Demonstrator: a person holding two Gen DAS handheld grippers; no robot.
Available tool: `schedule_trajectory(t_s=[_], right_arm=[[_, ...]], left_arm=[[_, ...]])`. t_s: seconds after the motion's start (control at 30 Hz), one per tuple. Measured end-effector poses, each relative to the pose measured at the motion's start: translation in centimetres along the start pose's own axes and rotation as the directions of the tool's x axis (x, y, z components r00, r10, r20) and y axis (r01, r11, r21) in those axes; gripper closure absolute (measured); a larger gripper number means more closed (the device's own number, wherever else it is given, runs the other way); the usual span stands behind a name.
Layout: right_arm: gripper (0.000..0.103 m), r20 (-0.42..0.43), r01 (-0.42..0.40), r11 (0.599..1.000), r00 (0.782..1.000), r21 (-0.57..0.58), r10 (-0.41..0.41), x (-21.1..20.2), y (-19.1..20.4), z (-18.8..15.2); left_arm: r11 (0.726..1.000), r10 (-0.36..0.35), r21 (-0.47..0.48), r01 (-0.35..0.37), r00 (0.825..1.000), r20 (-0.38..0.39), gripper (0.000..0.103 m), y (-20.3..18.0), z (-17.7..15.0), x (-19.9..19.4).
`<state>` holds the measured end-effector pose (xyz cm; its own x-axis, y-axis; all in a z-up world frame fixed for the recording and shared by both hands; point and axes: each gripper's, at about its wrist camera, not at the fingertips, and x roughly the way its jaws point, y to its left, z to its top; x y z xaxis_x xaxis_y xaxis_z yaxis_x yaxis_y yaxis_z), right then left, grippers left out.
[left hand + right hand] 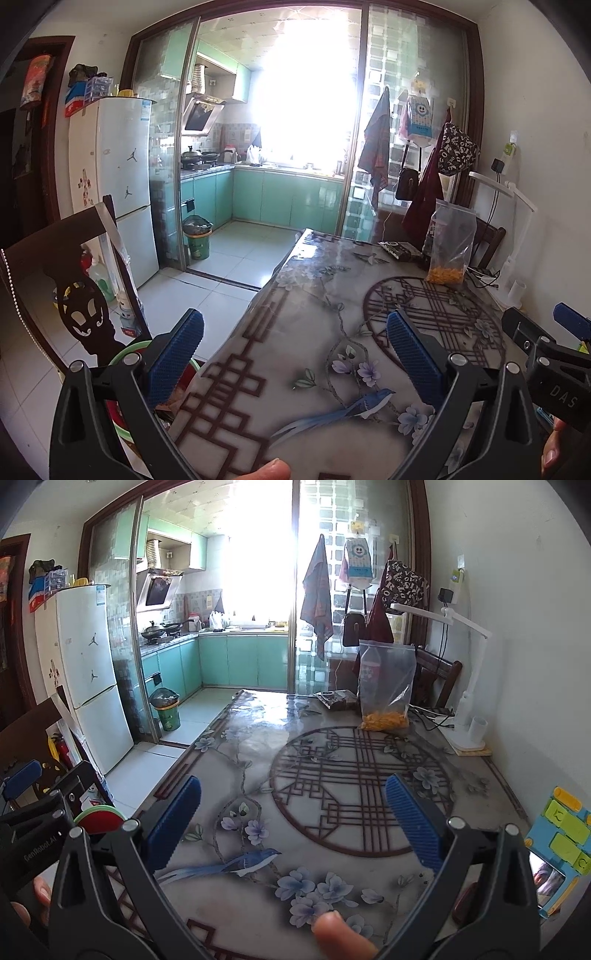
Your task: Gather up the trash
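My left gripper point(295, 350) is open and empty, held over the near left edge of the patterned table point(325, 295). My right gripper point(293, 816) is open and empty over the near middle of the same table point(258, 738). At the far end lie a dark wrapper point(400, 249), also in the right wrist view point(338, 698), and a clear zip bag with yellow bits point(448, 247), also in the right wrist view point(386, 686). A green bin with a dark liner point(198, 236) stands on the kitchen floor; it also shows in the right wrist view point(166, 709).
A dark wooden chair point(74, 280) stands left of the table. A white desk lamp point(469, 686) and cables sit at the far right. A colourful toy point(561, 842) lies at the right edge. A fridge point(118, 177) stands left, beside the kitchen's glass doorway.
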<state>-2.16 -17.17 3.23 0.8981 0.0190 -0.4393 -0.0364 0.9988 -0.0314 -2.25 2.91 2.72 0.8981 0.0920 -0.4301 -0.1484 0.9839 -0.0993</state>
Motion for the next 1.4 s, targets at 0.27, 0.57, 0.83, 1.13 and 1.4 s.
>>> schedule_trajectory(t_s=[0.27, 0.57, 0.83, 1.13, 1.4], right_arm=[[0.005, -0.002, 0.007, 1.0, 1.0, -0.007, -0.007, 0.18, 0.09, 0.16], [0.005, -0.008, 0.017, 1.0, 1.0, -0.002, -0.017, 0.32, -0.12, 0.17], [0.005, -0.008, 0.014, 1.0, 1.0, -0.003, -0.014, 0.39, -0.13, 0.18], [0.005, -0.01, 0.014, 1.0, 1.0, 0.0, -0.014, 0.44, -0.06, 0.06], [0.005, -0.013, 0.013, 1.0, 1.0, 0.0, -0.013, 0.45, -0.01, 0.06]], left_arm=[[1.0, -0.001, -0.004, 0.001, 1.0, -0.013, 0.008, 0.1, -0.19, 0.33], [1.0, 0.002, -0.002, -0.002, 1.0, -0.011, 0.008, 0.24, -0.27, 0.35], [1.0, 0.004, -0.002, -0.004, 1.0, -0.012, 0.008, 0.18, -0.26, 0.35], [1.0, 0.005, 0.008, -0.005, 1.0, -0.012, 0.008, 0.4, -0.37, 0.31], [1.0, 0.004, 0.006, -0.004, 1.0, -0.014, 0.008, 0.43, -0.38, 0.33]])
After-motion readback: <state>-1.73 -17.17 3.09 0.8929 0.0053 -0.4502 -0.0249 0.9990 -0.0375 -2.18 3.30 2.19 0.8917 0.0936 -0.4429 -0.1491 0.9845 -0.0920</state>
